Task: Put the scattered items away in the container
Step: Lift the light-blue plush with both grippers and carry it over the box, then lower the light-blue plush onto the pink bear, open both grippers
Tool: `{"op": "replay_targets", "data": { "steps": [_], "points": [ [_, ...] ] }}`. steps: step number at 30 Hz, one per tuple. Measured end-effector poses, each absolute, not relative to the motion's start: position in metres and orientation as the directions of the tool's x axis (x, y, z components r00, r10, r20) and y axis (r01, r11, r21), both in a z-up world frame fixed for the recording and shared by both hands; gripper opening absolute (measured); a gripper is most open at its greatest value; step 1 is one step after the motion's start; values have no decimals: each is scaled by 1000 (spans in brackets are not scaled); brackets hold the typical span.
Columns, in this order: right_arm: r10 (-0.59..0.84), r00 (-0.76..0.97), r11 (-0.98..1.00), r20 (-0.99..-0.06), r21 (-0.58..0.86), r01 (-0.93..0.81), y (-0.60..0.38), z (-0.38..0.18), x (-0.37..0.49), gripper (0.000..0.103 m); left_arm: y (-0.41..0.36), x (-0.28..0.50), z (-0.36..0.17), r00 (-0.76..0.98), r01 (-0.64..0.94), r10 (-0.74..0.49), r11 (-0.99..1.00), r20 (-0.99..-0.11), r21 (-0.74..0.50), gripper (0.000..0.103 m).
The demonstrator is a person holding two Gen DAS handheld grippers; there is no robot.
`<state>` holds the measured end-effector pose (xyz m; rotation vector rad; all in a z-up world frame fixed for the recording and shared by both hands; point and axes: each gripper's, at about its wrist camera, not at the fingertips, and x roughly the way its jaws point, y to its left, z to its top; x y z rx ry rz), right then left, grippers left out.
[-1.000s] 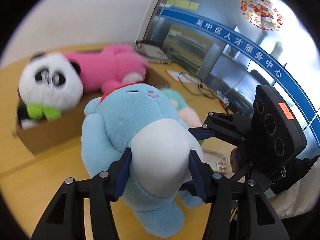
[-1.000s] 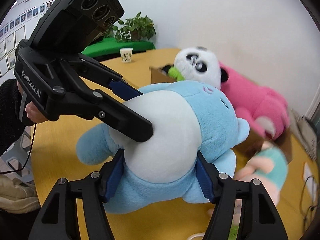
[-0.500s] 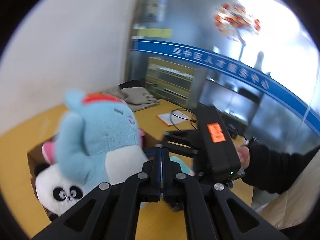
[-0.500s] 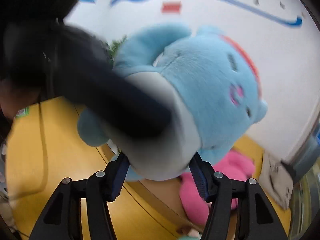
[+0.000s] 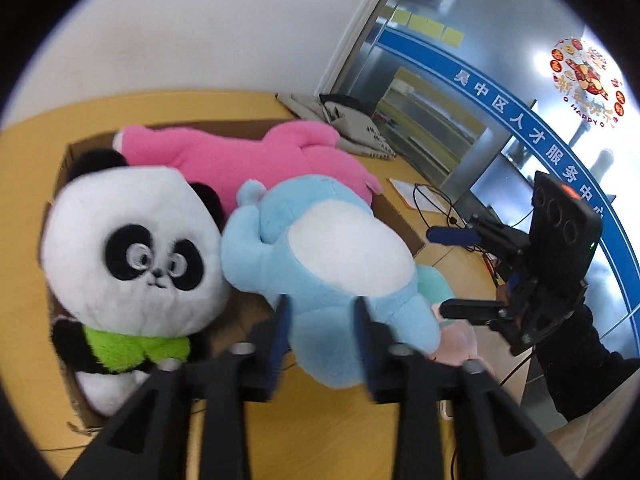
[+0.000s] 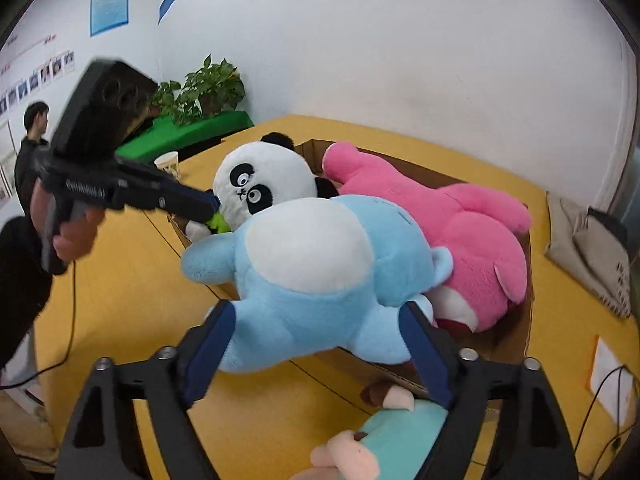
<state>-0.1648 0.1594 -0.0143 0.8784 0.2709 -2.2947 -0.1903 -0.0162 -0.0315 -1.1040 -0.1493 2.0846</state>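
The blue plush with a white belly (image 5: 328,256) (image 6: 316,264) lies on the front edge of the cardboard box (image 5: 68,152) (image 6: 516,340), beside the panda plush (image 5: 132,248) (image 6: 260,184) and the pink plush (image 5: 256,152) (image 6: 460,224) that are inside. My left gripper (image 5: 320,320) is open, its fingers astride the blue plush's lower end. My right gripper (image 6: 316,340) is open, jaws wide on both sides of the blue plush. A teal and pink plush (image 6: 392,432) (image 5: 436,280) lies on the table outside the box.
The yellow table (image 6: 120,288) holds a paper cup (image 6: 168,162), papers and cables (image 5: 424,196) and a grey cloth bag (image 6: 592,248). Potted plants (image 6: 200,92) stand at the back. A person (image 6: 32,140) stands far left.
The blue plush was held up by both grippers, swung over the box and now rests on its edge. Both grippers have opened and let go of it.
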Motion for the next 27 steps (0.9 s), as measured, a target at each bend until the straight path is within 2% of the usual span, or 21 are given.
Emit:
{"op": "replay_targets", "data": {
  "steps": [2, 4, 6, 8, 9, 11, 13, 15, 17, 20, 23, 27],
  "points": [
    [-519, -535, -775, -666, 102, 624, 172, -11, -174, 94, -11, -197, -40, -290, -554, 700, -679, -653, -482, 52],
    [-547, -476, -787, -688, 229, 573, 184, -15, -188, 96, -10, -198, -48, -275, -525, 705, -679, -653, -513, 60],
    [-577, -421, -787, -700, 337, 517, 197, -21, -195, 96, -12, -197, -54, -269, -507, 713, -676, -647, -534, 61],
    [-628, -379, -767, -680, 457, 449, 205, -31, -203, 96, -16, -196, -60, -247, -472, 724, -671, -645, -572, 58],
    [-649, -360, -754, -670, 503, 422, 206, -35, -205, 96, -17, -196, -64, -240, -451, 721, -675, -650, -583, 42],
    [-686, -304, -723, -661, 574, 385, 198, -49, -210, 95, -19, -193, -70, -235, -424, 718, -682, -655, -595, 39],
    [-718, -270, -694, -641, 633, 344, 187, -62, -213, 89, -21, -189, -69, -239, -416, 720, -682, -652, -601, 35],
    [-730, -262, -683, -632, 650, 334, 177, -68, -213, 83, -19, -184, -67, -242, -415, 713, -689, -658, -594, 33],
    [-740, -250, -670, -624, 660, 338, 164, -69, -213, 68, -14, -179, -62, -259, -420, 691, -710, -675, -565, 30],
    [-710, -276, -702, -648, 621, 348, 150, -67, -209, 58, -11, -172, -52, -292, -435, 682, -719, -670, -542, 26],
    [-707, -338, -706, -621, 595, 383, 150, -52, -198, 52, -5, -160, -26, -348, -482, 681, -720, -645, -499, 25],
    [-657, -482, -752, -580, 454, 478, 146, 0, -174, 51, 0, -152, 22, -460, -537, 664, -737, -590, -411, 24]
  ]
}}
